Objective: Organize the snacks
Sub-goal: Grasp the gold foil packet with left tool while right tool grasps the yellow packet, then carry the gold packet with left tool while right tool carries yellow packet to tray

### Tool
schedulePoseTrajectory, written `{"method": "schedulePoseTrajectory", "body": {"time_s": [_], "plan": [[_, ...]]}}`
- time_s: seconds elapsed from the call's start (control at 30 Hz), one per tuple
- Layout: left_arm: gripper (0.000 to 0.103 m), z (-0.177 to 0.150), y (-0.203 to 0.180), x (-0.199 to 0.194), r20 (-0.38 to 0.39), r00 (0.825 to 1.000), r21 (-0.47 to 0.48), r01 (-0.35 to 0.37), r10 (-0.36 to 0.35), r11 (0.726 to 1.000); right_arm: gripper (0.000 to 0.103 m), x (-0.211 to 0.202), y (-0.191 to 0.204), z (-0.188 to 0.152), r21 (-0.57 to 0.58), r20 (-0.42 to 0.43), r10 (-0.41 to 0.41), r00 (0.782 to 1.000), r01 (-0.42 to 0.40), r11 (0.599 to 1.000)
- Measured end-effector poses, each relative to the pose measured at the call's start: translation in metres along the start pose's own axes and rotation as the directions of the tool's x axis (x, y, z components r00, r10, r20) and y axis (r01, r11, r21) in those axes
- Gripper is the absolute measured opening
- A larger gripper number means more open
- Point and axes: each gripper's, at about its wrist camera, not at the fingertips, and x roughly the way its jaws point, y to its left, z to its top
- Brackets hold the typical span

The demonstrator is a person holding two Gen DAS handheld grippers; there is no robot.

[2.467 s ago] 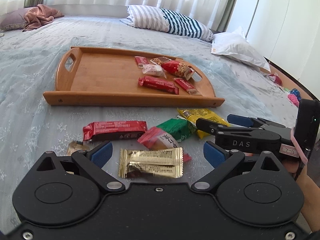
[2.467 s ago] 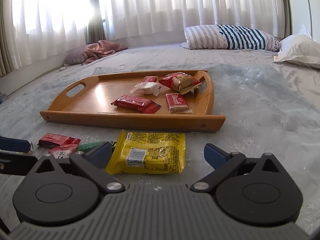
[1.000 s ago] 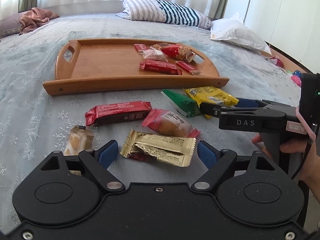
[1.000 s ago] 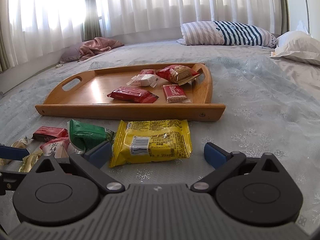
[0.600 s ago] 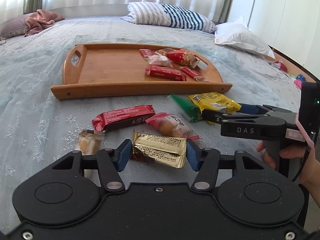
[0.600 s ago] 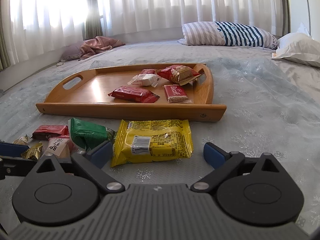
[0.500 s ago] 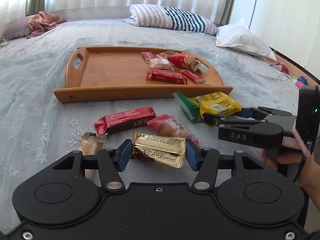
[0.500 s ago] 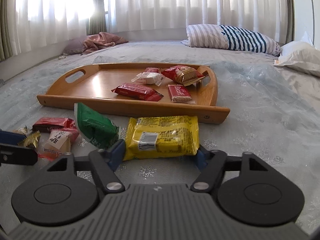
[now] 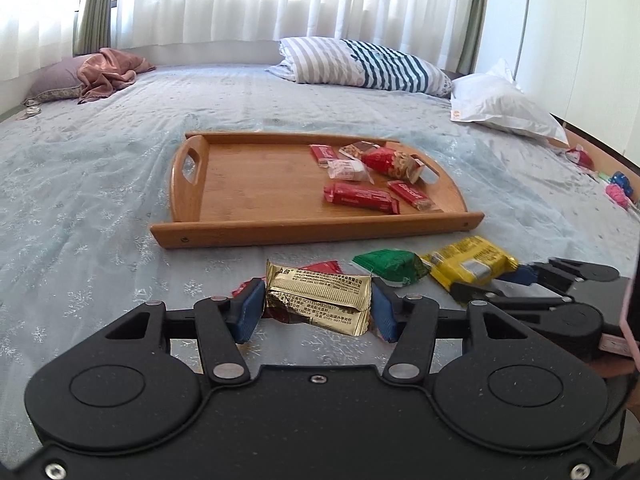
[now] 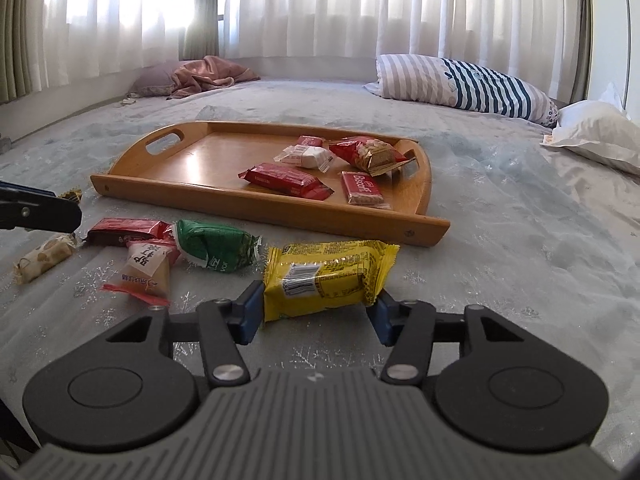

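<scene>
My left gripper is shut on a gold snack packet and holds it above the bedspread. My right gripper is shut on a yellow snack packet, which also shows in the left wrist view. A wooden tray lies ahead with several snacks at its right end; it also shows in the right wrist view. A green packet, a red bar, a red-and-white packet and a small beige candy lie loose on the bed.
The bed has a pale blue patterned cover. A striped pillow and a white pillow lie at the back right. A pink cloth lies at the back left. Small coloured items sit by the right edge.
Both grippers have closed on their packets, the left on the gold one and the right on the yellow one, and lifted them off the bed. Both views have risen.
</scene>
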Motion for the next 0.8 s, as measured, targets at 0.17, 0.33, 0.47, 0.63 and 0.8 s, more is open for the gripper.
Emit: {"method": "schedulePoseTrajectory", "body": {"time_s": [0.17, 0.33, 0.47, 0.63, 0.8], "plan": [[0.054, 0.002, 0.007, 0.003, -0.005, 1.000, -0.024, -0.006, 0.006, 1.000, 0.061, -0.012, 0.003, 0.001, -0.010, 0.016, -0.008, 1.000, 0.008, 1.000], [0.054, 0.002, 0.009, 0.003, -0.007, 1.000, -0.030, -0.008, 0.007, 1.000, 0.083, -0.013, 0.008, -0.004, -0.058, 0.007, -0.070, 0.998, 0.070, 0.996], [0.054, 0.000, 0.010, 0.003, -0.010, 1.000, -0.032, -0.014, 0.013, 0.999, 0.091, -0.014, 0.008, -0.007, -0.068, 0.004, -0.106, 0.994, 0.106, 0.992], [0.054, 0.000, 0.010, 0.003, -0.012, 1.000, -0.036, -0.019, 0.019, 0.999, 0.094, -0.009, 0.002, 0.000, -0.016, -0.005, -0.108, 0.994, 0.108, 0.994], [0.054, 0.001, 0.012, 0.003, -0.008, 1.000, -0.033, -0.025, 0.024, 0.999, 0.094, -0.001, -0.001, 0.008, 0.038, -0.026, -0.087, 0.996, 0.088, 0.995]]}}
